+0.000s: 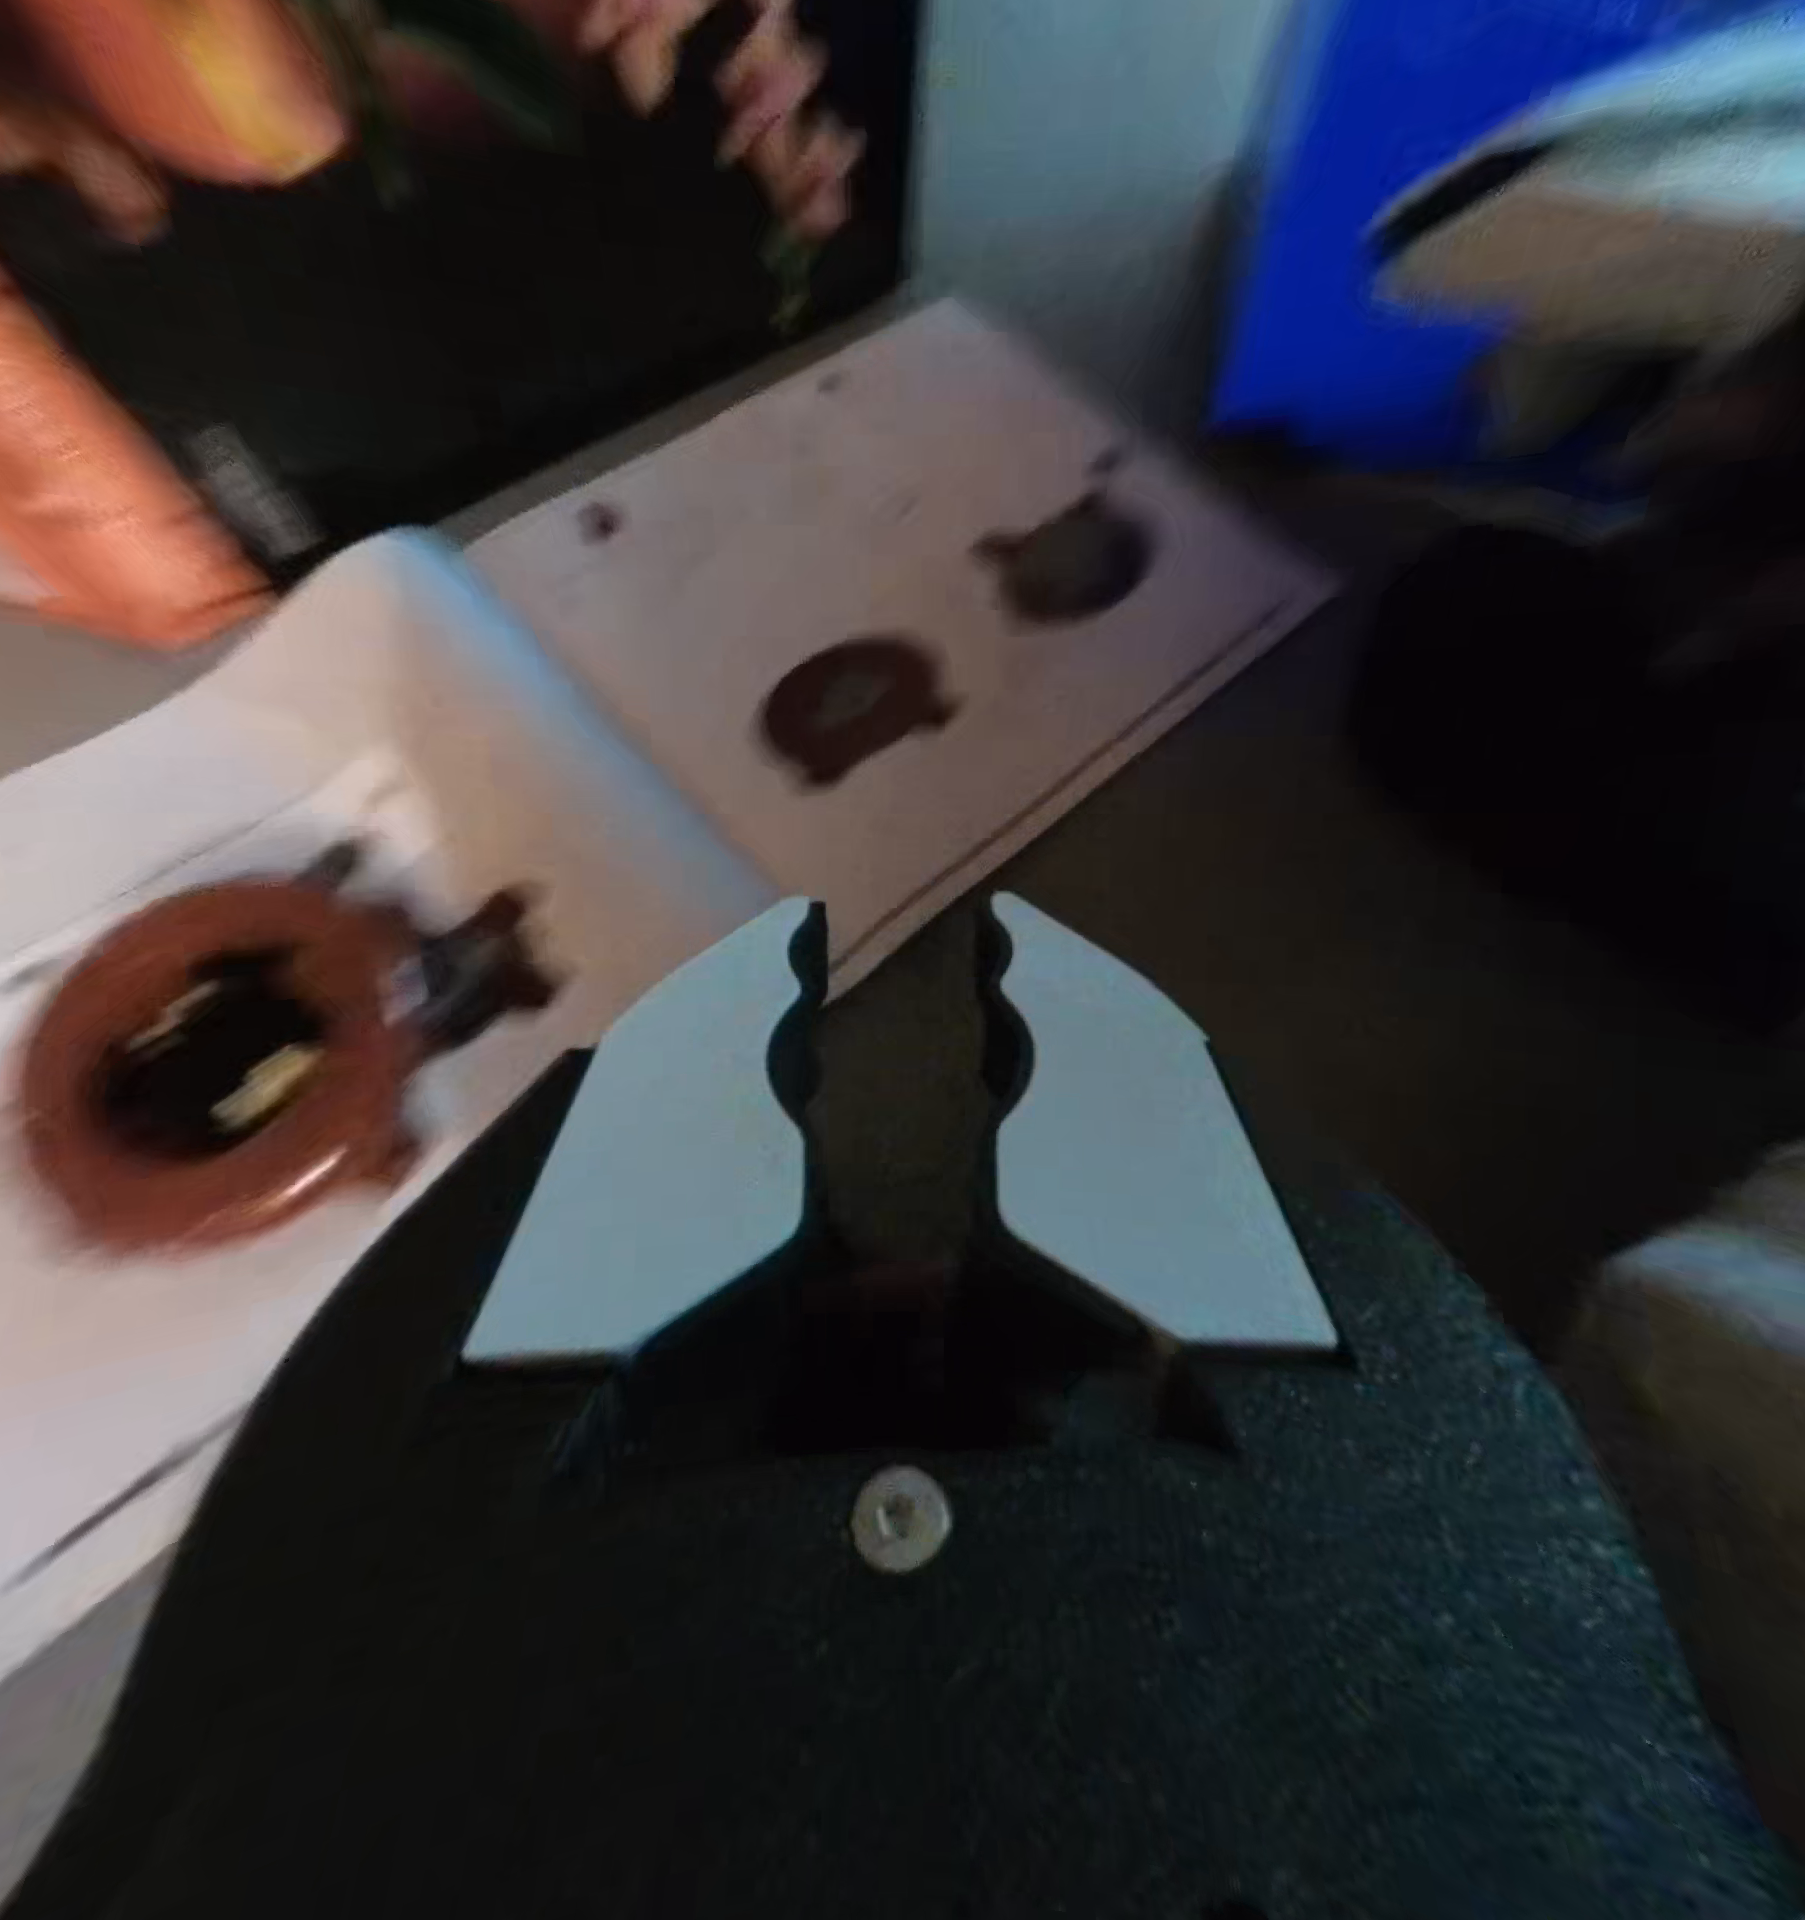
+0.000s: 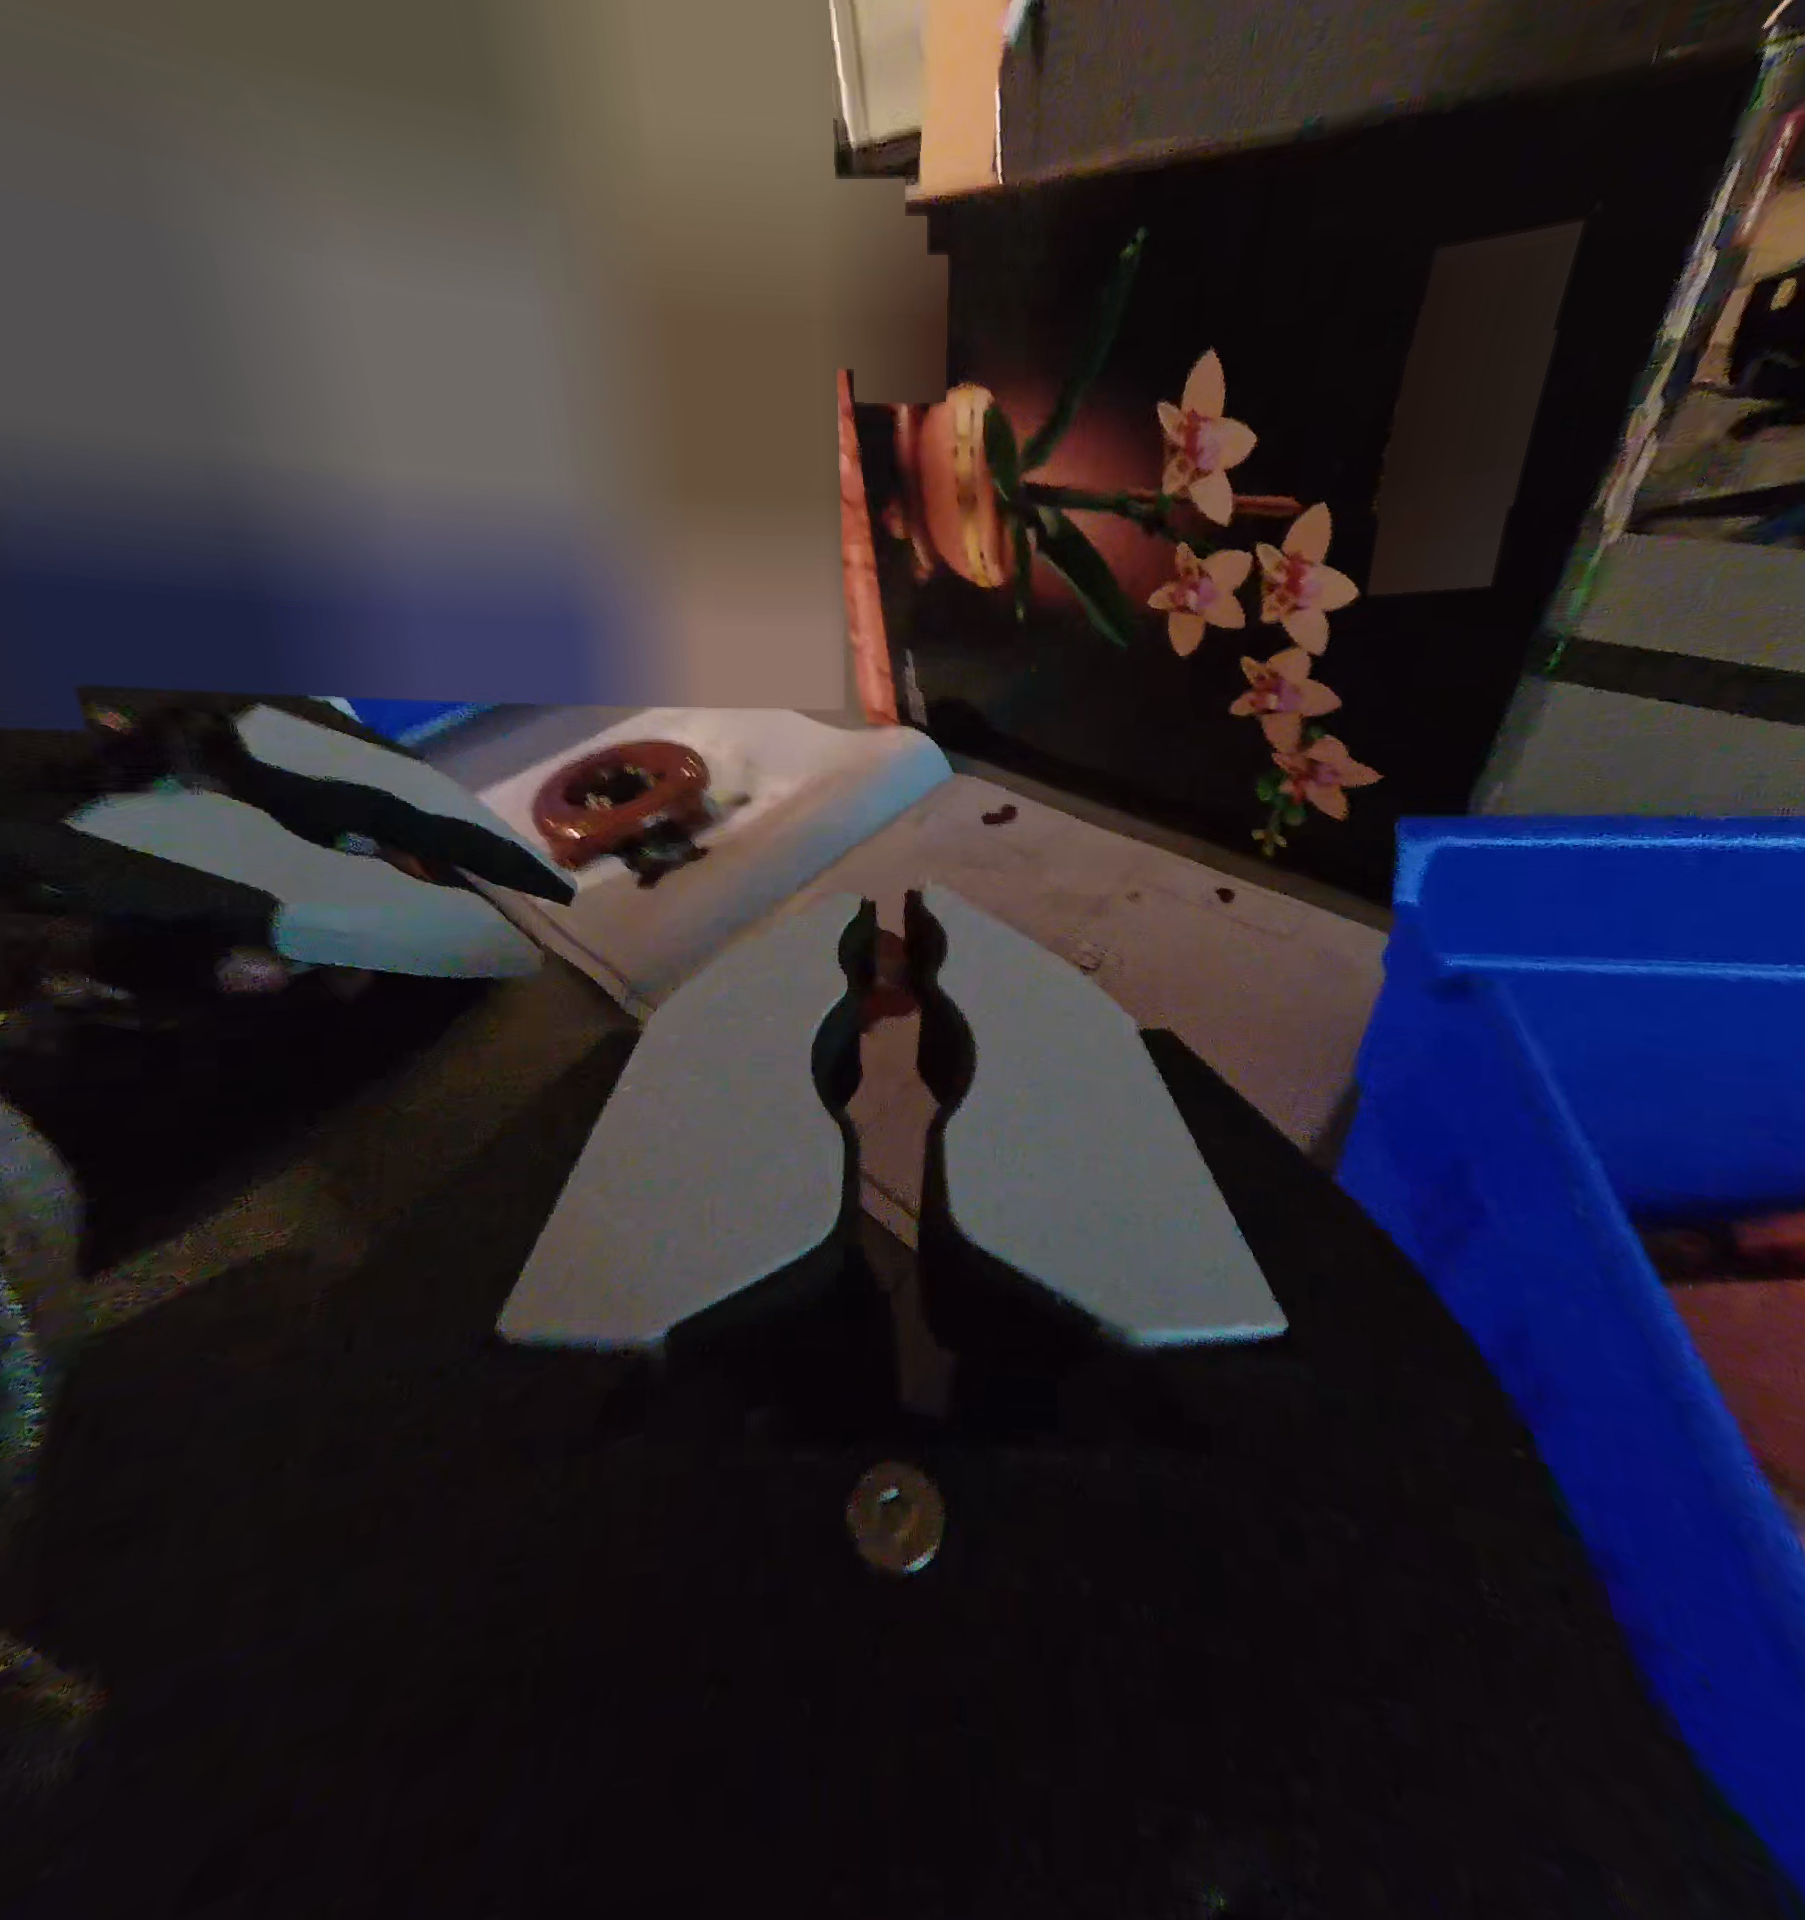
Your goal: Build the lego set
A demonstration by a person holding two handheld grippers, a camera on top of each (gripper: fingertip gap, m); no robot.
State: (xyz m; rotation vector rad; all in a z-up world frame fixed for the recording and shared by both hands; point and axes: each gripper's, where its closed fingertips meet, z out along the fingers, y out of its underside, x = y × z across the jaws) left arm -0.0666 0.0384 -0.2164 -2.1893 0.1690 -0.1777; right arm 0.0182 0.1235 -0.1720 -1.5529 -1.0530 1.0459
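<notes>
Left wrist view, smeared by motion throughout: the left gripper (image 1: 903,935) has its pale fingers apart, with nothing between the pads; behind the gap lie the lower corner of an open white instruction booklet (image 1: 877,540) and the dark tabletop (image 1: 1189,935). The brown ring printed on the booklet's left page (image 1: 212,1060) is a blur, and the small dark shapes on the right page cannot be identified. A black box with flower pictures (image 1: 410,312) is cut off at the top, and a blue plastic bin (image 1: 1345,260) at the right.

Right wrist view: a large masked patch covers the upper left. The right gripper (image 2: 890,935) is closed on a small reddish-brown piece (image 2: 885,977), mostly hidden between its dark pads, over the booklet's right page. The left gripper shows at the left edge, its tips over the booklet's near edge. The bin is cropped at right.
</notes>
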